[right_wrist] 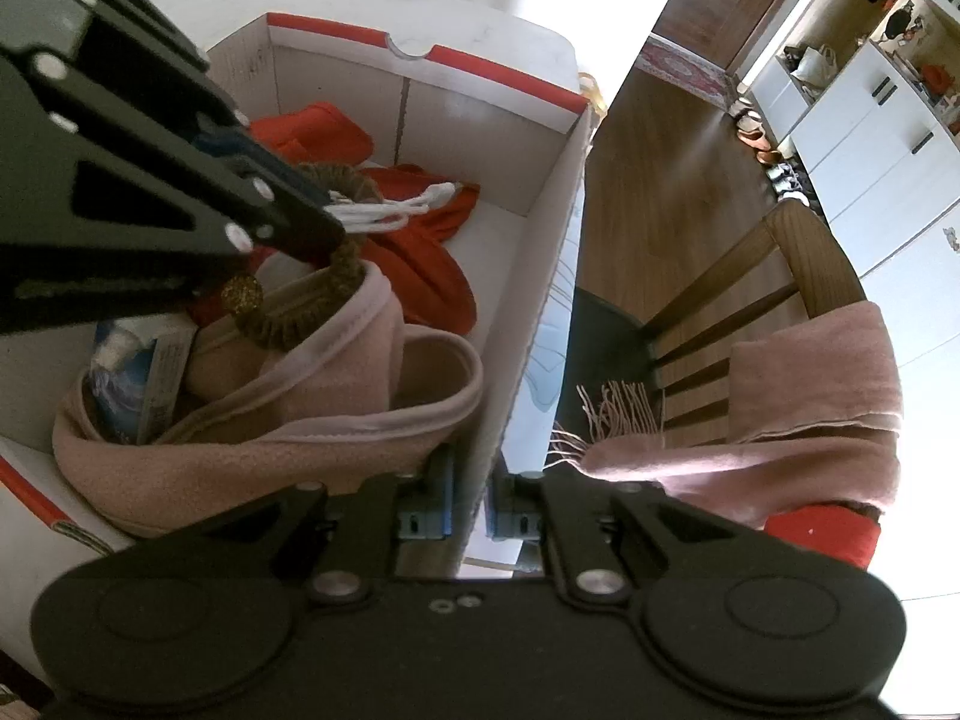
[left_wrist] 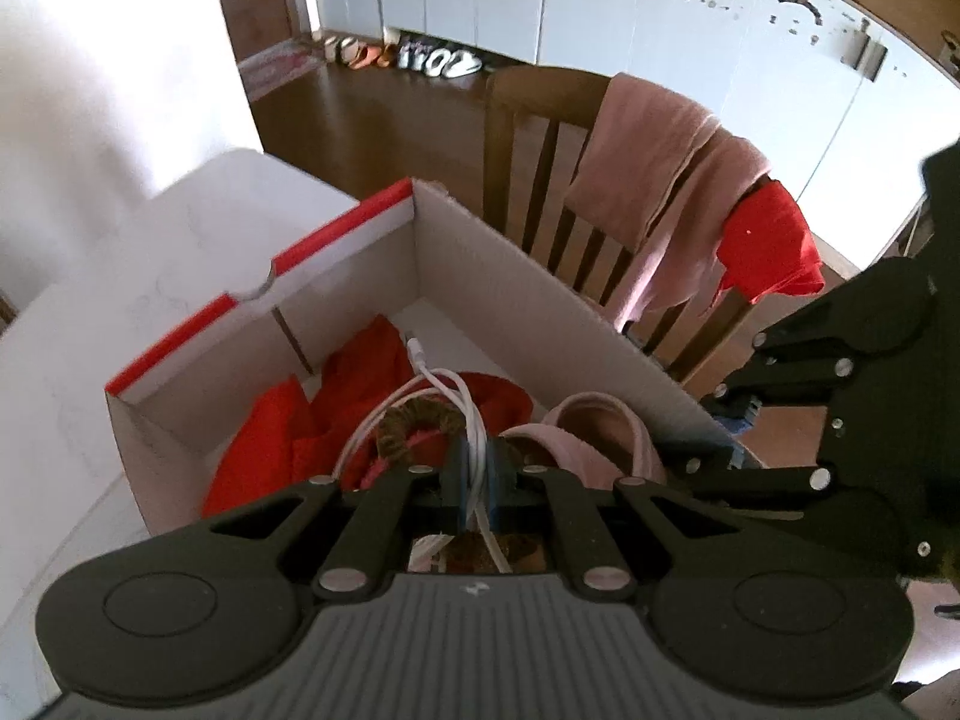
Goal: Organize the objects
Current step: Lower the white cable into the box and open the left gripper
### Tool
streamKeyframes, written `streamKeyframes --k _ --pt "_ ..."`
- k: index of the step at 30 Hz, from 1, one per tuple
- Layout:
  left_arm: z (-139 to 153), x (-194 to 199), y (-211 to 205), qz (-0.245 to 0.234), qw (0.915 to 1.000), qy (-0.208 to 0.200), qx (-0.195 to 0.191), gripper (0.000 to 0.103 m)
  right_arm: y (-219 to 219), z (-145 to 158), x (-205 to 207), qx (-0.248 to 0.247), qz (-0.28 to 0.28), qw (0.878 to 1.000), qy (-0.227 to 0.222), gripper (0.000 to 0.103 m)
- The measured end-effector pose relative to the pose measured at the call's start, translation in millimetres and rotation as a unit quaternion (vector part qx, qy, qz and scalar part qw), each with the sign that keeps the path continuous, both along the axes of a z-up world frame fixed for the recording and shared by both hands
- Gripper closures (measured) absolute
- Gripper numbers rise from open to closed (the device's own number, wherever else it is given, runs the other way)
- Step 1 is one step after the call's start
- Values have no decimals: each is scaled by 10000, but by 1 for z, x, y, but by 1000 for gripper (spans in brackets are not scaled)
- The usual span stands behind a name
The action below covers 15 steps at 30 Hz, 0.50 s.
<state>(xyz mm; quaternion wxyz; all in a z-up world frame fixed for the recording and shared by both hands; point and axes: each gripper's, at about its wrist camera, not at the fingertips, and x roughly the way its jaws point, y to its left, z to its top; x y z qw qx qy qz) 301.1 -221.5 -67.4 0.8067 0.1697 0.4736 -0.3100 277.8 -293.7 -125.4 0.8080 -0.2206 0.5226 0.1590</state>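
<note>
Hovering over the box [left_wrist: 336, 300] at frame centre, the left claw [left_wrist: 477, 474] pinches the white cable [left_wrist: 444, 384]; lower before letting go. Right claw [right_wrist: 471, 501] clamps the box wall.

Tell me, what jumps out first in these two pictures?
A white cardboard box with a red rim on the white table, holding red cloth at its far end and a pink fleece garment nearer. The left gripper is shut on a white cable above the box, beside a brown braided ring, while the right gripper clamps the box's side wall. Behind, a pink scarf drapes a wooden chair.
</note>
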Motion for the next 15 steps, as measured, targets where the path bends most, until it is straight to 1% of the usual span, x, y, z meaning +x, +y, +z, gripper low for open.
streamKeyframes --k 4,7,15 --pt "-6 3 2 10 9999 138 -33 98 0 0 0 2 4 10000 0 95" --pt "-7 2 4 39 9999 145 -68 98 0 0 0 1 4 10000 -1 95" --pt "-5 0 12 158 9998 104 -119 89 0 0 0 -15 16 10000 -10 95"
